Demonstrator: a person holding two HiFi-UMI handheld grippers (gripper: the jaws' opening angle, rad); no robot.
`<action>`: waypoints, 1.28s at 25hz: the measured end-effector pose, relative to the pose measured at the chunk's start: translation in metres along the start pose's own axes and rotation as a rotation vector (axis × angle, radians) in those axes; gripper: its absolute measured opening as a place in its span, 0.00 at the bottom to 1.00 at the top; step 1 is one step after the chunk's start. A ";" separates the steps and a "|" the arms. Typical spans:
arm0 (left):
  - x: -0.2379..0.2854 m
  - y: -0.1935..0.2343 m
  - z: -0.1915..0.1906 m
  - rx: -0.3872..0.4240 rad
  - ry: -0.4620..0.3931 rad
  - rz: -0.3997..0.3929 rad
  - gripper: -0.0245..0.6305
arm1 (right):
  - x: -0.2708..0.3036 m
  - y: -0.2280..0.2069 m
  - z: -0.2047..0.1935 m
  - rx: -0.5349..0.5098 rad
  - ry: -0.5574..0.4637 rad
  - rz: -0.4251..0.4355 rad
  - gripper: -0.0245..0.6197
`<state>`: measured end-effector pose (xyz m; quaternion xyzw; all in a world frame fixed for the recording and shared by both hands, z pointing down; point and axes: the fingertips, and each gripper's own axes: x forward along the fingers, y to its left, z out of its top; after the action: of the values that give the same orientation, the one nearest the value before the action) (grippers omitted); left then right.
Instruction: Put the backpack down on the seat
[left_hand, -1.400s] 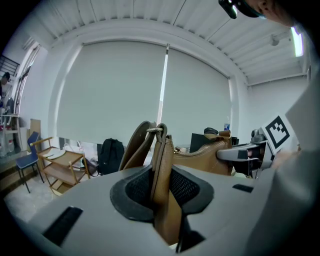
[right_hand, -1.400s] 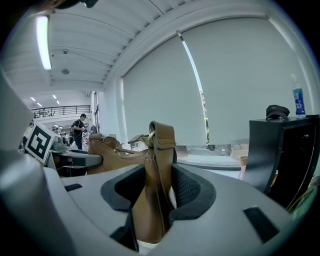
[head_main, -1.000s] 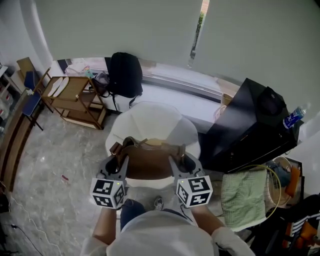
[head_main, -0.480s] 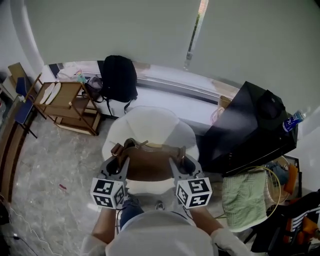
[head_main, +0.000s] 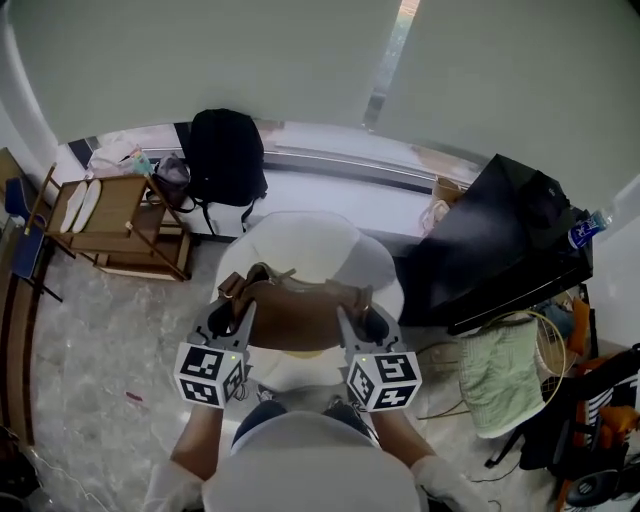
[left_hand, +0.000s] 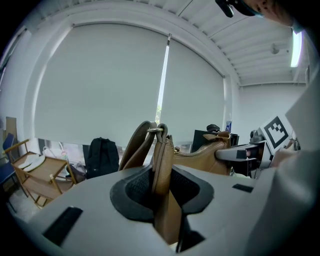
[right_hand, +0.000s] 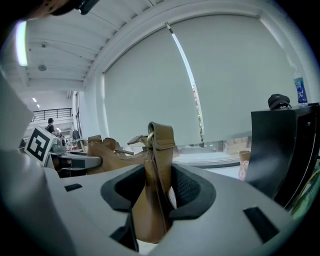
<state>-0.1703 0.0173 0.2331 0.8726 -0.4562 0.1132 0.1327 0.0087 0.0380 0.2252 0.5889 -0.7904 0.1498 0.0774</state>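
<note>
Now gripped at both ends over the white seat (head_main: 300, 240): brown backpack (head_main: 295, 315), left gripper (head_main: 225, 318) clenched on one strap end, right gripper (head_main: 368, 322) clenched on the other.

We look down on a pale marble floor (head_main: 90, 340) bounded by a curved wall of two closed grey roller blinds (head_main: 200, 50); a bright slit (head_main: 385, 70) between them admits daylight. A white window ledge (head_main: 330, 170) runs below, with a black rucksack (head_main: 225, 155) against it. At left we mark a wooden trolley (head_main: 110, 225); at right, a black cabinet (head_main: 500, 250) carrying what seems a bottle (head_main: 583, 232). A ceiling strip light (left_hand: 298, 42) glows overhead.
</note>
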 end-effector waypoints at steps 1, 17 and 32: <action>0.001 0.008 0.000 0.005 0.002 -0.011 0.20 | 0.005 0.005 0.000 0.005 -0.003 -0.010 0.32; 0.060 0.008 0.005 -0.032 0.002 0.040 0.20 | 0.050 -0.045 0.008 -0.017 0.031 0.054 0.32; 0.126 0.015 -0.020 -0.077 0.048 0.070 0.20 | 0.103 -0.094 -0.013 -0.011 0.085 0.084 0.32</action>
<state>-0.1138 -0.0802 0.2938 0.8474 -0.4871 0.1212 0.1729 0.0677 -0.0761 0.2820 0.5480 -0.8112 0.1735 0.1075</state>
